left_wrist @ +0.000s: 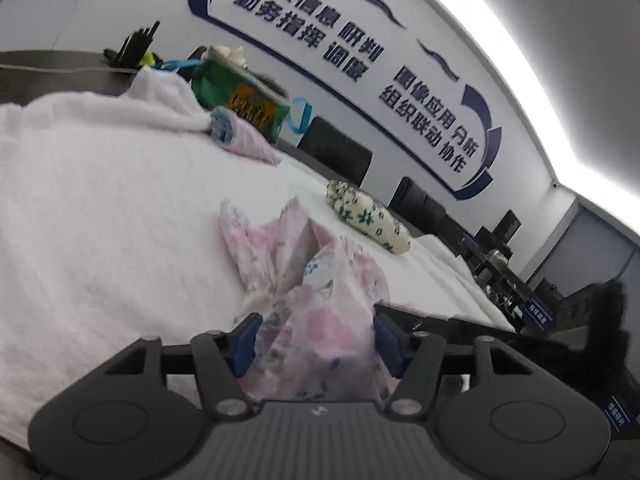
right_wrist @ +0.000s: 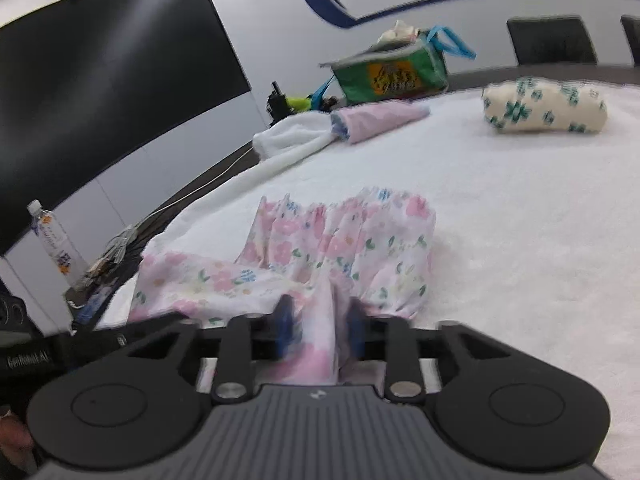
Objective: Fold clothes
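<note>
A pink floral garment [left_wrist: 304, 280] lies bunched on the white towel-covered table [left_wrist: 100, 208]. My left gripper [left_wrist: 316, 340] has its blue pads on either side of a wad of this cloth, with a wide gap between them. In the right wrist view the same garment [right_wrist: 340, 248] spreads ahead with its gathered waistband at the far side. My right gripper [right_wrist: 320, 326] is shut on a pinched fold of it near the table's near edge.
A rolled cream garment with green print [right_wrist: 544, 106] and a folded pink piece [right_wrist: 380, 118] lie farther back. A green bag [right_wrist: 392, 74] stands behind them. A water bottle [right_wrist: 54, 240] and cables sit at the left. Black chairs [left_wrist: 336, 152] line the far side.
</note>
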`<action>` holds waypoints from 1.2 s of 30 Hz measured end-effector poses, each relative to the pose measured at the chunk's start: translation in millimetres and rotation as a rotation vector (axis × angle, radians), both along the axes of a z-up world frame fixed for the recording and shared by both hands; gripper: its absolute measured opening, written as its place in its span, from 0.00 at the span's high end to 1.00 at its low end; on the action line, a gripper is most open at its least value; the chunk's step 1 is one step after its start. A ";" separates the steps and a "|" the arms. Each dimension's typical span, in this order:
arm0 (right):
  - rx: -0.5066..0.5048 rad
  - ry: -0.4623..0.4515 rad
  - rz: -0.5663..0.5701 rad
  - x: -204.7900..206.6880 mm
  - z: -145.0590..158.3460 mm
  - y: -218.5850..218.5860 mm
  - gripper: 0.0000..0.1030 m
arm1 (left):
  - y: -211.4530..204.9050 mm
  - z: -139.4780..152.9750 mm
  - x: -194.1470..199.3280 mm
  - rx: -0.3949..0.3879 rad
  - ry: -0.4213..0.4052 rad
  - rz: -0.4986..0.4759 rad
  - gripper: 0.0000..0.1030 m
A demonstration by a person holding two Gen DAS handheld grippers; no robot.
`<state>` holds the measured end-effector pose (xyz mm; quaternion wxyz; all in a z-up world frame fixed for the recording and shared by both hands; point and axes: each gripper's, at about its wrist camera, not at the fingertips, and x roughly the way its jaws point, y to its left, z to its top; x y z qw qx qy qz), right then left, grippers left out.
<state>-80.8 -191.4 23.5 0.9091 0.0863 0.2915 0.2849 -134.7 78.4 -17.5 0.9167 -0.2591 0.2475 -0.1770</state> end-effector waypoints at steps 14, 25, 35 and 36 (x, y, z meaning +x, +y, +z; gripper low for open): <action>-0.015 -0.035 0.073 -3.8 -5.0 27.1 0.84 | 24.3 -11.6 21.3 -0.207 0.124 0.009 0.68; -0.030 -0.056 0.020 -11.0 -12.7 30.9 0.84 | -27.7 35.3 -3.8 0.248 -0.218 0.039 0.86; -0.011 -0.054 -0.045 -17.0 -9.0 11.5 0.82 | -29.2 -0.1 18.5 0.325 -0.051 0.059 0.88; -0.006 -0.064 -0.045 -18.3 -5.6 9.2 0.82 | -27.7 -0.7 17.6 0.321 -0.052 0.060 0.88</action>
